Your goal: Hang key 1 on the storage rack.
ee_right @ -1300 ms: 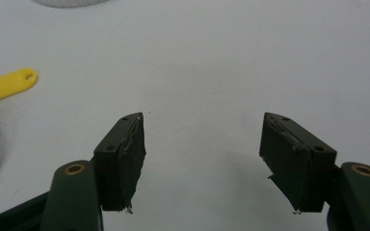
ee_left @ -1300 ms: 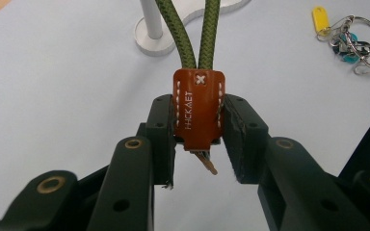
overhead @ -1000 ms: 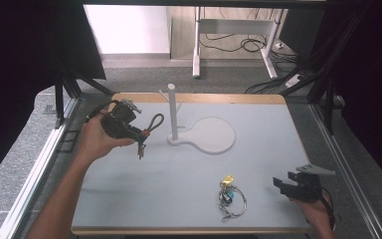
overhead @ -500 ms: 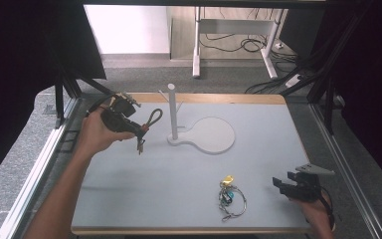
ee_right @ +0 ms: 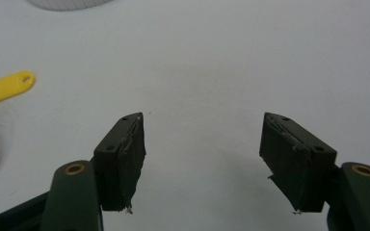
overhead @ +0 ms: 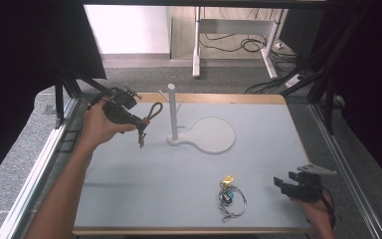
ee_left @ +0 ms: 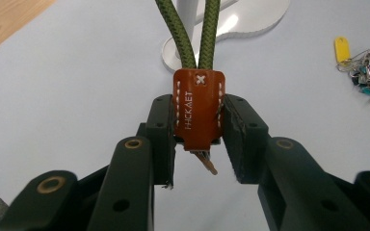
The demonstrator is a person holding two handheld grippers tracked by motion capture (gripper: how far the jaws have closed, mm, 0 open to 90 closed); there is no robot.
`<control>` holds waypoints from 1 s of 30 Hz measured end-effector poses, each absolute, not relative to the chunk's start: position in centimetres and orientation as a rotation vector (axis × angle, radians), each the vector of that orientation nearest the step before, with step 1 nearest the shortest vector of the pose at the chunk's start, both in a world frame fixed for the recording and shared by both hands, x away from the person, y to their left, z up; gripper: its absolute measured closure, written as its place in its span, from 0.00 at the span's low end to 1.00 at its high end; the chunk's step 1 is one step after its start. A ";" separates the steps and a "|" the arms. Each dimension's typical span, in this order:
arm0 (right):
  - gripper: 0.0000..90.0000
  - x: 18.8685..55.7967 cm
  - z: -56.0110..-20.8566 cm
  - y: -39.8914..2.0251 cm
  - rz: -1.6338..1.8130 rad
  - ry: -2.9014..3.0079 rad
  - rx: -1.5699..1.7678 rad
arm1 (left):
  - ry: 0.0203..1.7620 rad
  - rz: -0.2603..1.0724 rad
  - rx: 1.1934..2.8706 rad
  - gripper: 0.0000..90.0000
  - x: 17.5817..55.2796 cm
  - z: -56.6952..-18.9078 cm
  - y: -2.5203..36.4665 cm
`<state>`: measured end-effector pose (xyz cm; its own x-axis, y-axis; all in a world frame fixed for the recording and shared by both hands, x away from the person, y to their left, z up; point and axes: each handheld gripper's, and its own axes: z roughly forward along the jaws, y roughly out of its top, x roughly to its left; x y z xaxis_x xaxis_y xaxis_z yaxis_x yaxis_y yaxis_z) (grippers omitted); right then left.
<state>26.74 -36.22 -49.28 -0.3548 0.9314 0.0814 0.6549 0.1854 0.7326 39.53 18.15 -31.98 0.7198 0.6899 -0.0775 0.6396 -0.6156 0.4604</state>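
The left tongs (ee_left: 198, 144) are clamped on the orange leather tab (ee_left: 198, 108) of a key strap whose green cord loop (overhead: 152, 111) stands up beyond the jaws, carried above the far left part of the surface (overhead: 144, 189), just left of the white stand (overhead: 201, 134). The work in hand looks like hanging that loop on the stand's upright post (overhead: 171, 112), which bears a small side peg near its top. To do it well, the loop should be brought in higher than the peg with its opening facing the post, then lowered so the cord slips over and settles; the grip on the tab seems firm and square, so it is best left alone until the cord bears on the peg. In the left gripper view the two strands of cord run close together, so the loop may be narrow and might catch on the post's top rather than pass over it. The right tongs (ee_right: 202, 159) stand wide apart with nothing between them, resting low near the near right corner, close to a bunch of keys with a yellow tag (overhead: 227, 191) lying on the surface toward the near edge. There are no containers here; the stand's flat round base carries nothing.
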 end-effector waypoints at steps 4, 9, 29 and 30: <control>0.36 26.8 -49.3 -36.2 0.982 2.085 1.492 | 1.025 0.138 2.441 0.74 39.9 -31.9 18.3; 0.36 26.8 -49.4 -36.1 0.978 2.097 1.485 | 1.044 0.128 2.423 0.74 40.3 -32.0 18.5; 0.37 26.7 -49.2 -36.2 1.004 2.080 1.479 | 1.049 0.111 2.372 0.74 42.4 -31.5 19.1; 0.37 26.7 -49.2 -36.2 1.002 2.081 1.478 | 1.051 0.110 2.366 0.74 42.4 -31.5 19.2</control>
<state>26.73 -36.17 -49.18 -0.3629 0.9281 0.0829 0.6436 0.1853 0.7426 42.38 19.20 -31.46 0.6918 0.7082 -0.1408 0.6639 -0.5473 0.5096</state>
